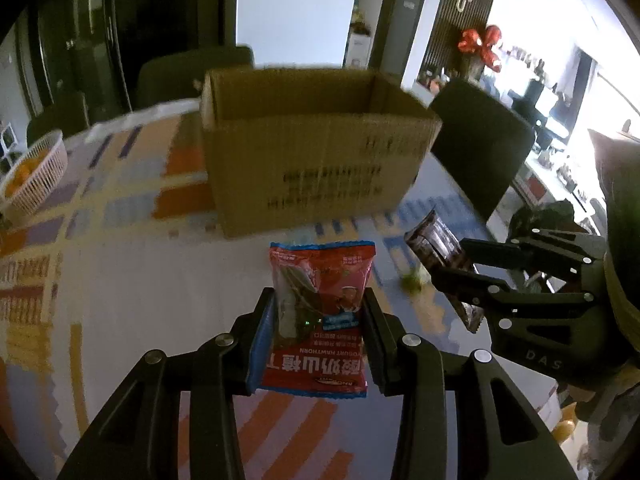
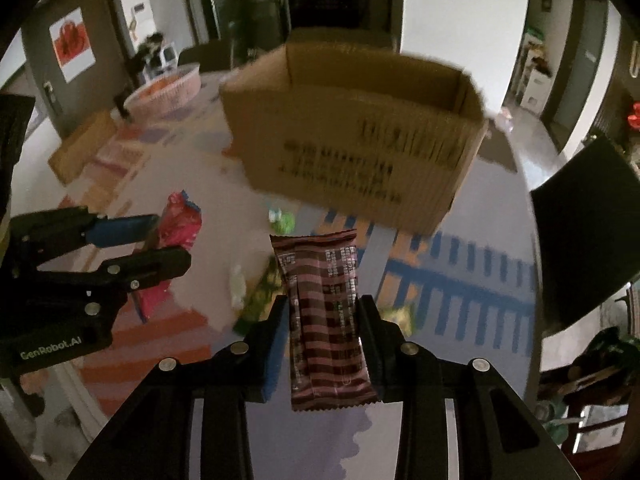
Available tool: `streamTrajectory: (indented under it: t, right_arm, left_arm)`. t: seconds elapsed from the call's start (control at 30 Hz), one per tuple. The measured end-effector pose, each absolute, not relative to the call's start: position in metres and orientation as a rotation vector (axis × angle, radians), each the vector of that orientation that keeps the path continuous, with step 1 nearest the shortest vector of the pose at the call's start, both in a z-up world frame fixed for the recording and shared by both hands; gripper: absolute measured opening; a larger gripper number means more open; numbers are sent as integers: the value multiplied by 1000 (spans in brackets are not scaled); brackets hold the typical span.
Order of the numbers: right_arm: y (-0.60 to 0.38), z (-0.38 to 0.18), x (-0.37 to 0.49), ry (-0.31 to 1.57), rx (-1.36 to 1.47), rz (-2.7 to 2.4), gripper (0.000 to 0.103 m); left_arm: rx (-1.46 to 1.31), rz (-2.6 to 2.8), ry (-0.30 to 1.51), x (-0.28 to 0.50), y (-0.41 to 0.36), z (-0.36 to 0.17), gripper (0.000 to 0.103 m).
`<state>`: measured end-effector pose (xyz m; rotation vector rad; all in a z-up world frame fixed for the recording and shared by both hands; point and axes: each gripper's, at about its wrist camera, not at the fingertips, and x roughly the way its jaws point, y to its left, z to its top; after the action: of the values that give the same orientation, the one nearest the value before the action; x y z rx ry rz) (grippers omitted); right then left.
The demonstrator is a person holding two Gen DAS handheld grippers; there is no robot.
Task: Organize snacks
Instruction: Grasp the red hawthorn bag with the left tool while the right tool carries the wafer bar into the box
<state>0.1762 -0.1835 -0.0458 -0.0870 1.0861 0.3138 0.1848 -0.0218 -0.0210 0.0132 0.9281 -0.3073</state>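
Note:
My left gripper [image 1: 319, 300] is shut on a red hawthorn snack packet [image 1: 320, 300], held above the table. It also shows in the right wrist view [image 2: 180, 240] at the left, with the red packet [image 2: 180, 224]. My right gripper [image 2: 322, 312] is shut on a brown striped snack bar [image 2: 324, 320]. In the left wrist view that gripper [image 1: 456, 270] is at the right with the bar [image 1: 438, 248]. An open cardboard box [image 1: 316, 160] stands ahead of both, also in the right wrist view [image 2: 352, 148].
Green snack packets [image 2: 260, 296] and another green one [image 2: 284, 220] lie on the patterned tablecloth [image 1: 120, 260]. A pink basket of oranges [image 1: 32, 176] stands at the left. Dark chairs [image 1: 480, 148] surround the table. A small flat box [image 2: 80, 148] lies at the far left.

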Motion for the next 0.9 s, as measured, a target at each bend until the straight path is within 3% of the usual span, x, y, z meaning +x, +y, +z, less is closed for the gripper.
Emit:
streamTrajectory:
  t: [0.4,0.9]
  right_arm:
    - [-195,17,208,910,-14,264,36]
    - [-192,32,257,879,16,242,36]
  left_arm:
    - [47,-312,775,214,-29,38,40]
    - [31,-285,730,271,-21,67,41]
